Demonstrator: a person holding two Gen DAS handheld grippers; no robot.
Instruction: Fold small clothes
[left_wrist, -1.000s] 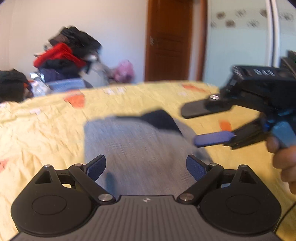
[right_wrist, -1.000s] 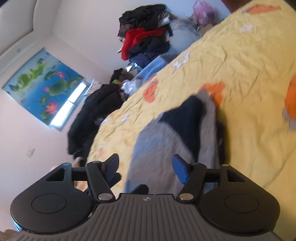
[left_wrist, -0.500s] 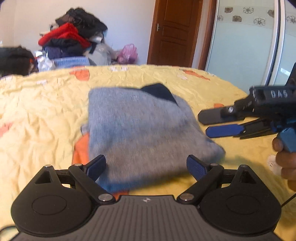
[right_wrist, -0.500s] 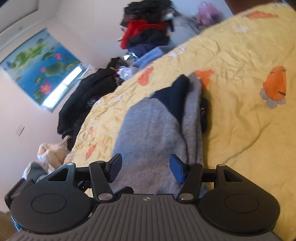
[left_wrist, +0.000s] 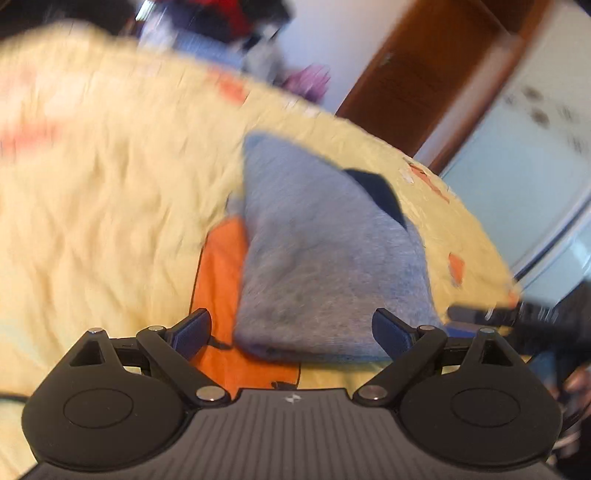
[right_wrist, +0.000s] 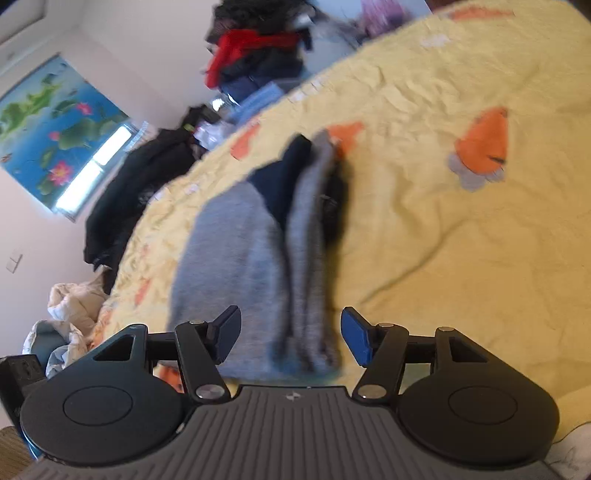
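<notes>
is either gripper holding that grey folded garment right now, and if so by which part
Nothing is held. The left gripper and right gripper both stand open, and the grey folded garment lies free on the yellow bedspread.

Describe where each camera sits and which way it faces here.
Left wrist: on the left gripper, facing the folded grey knit garment on the yellow carrot-print bedspread; right gripper at the edge.
Right wrist: on the right gripper, facing the garment's layered edge.
Shared: garment, bedspread, both fingers apart.
</notes>
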